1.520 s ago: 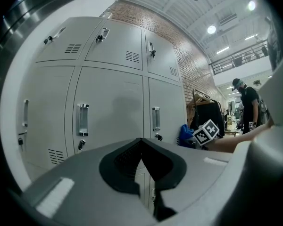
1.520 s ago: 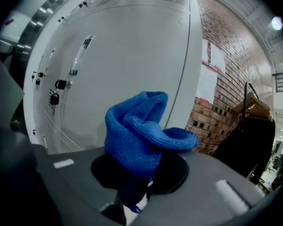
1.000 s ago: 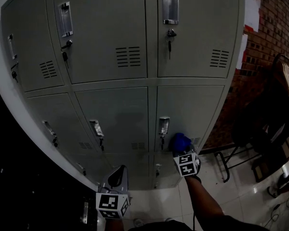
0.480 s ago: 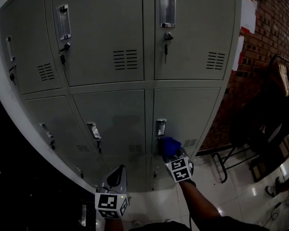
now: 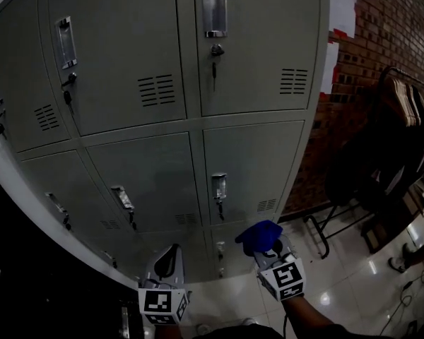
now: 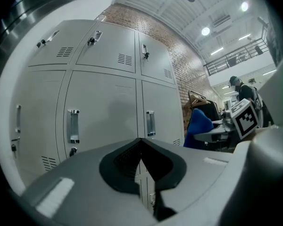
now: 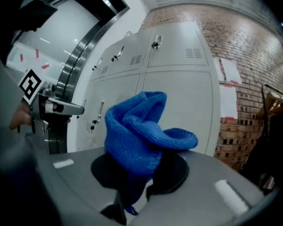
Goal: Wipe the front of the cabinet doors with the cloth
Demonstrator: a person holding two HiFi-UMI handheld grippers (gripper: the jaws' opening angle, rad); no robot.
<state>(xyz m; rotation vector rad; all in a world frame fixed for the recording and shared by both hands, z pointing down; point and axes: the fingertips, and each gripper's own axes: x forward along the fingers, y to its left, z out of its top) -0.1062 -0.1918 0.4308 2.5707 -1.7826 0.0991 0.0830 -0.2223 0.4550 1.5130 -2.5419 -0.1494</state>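
Note:
Grey metal locker doors (image 5: 247, 48) fill the upper head view, in rows with handles and keys. My right gripper (image 5: 267, 244) is shut on a bunched blue cloth (image 5: 258, 234), held just off the bottom-row doors, below the lower right door's handle (image 5: 218, 187). In the right gripper view the blue cloth (image 7: 140, 135) bulges out of the closed jaws, with the lockers (image 7: 174, 93) beyond. My left gripper (image 5: 171, 258) hangs low at the bottom centre, shut and empty; in its own view the jaws meet in front of the locker doors (image 6: 104, 107).
A brick wall (image 5: 381, 34) with white papers stands right of the lockers. A dark clothes rack with garments (image 5: 389, 147) and a chair frame (image 5: 325, 235) stand on the glossy tiled floor (image 5: 353, 288) at right. A white pillar edge runs along the left.
My right gripper with the cloth has drawn back and down from the lower right door near its handle. The view shifted, so the lockers sit further left. The left gripper kept still.

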